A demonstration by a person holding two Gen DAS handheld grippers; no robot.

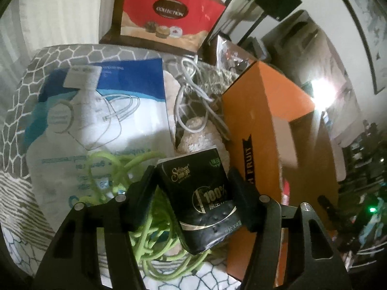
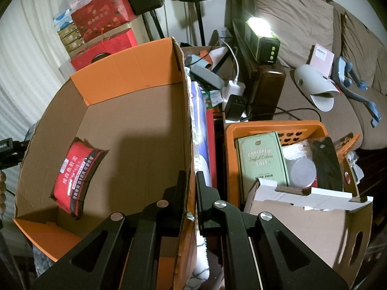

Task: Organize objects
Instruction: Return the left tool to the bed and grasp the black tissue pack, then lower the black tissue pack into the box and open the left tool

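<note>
Left wrist: left gripper clamped on tissue pack, lifted over green cord. Right gripper pinching box wall. Next, probably: carry pack over box, release.

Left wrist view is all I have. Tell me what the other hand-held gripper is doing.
Observer: The right hand-held gripper is shut on the side wall of the orange cardboard box.
Operator: Report what's inside that box.
Observer: One red packet lies on its floor; the rest is bare cardboard.
Operator: Say what sits past the box on the far side.
Observer: An orange plastic basket holding a green box, with a brown sofa behind it.
</note>
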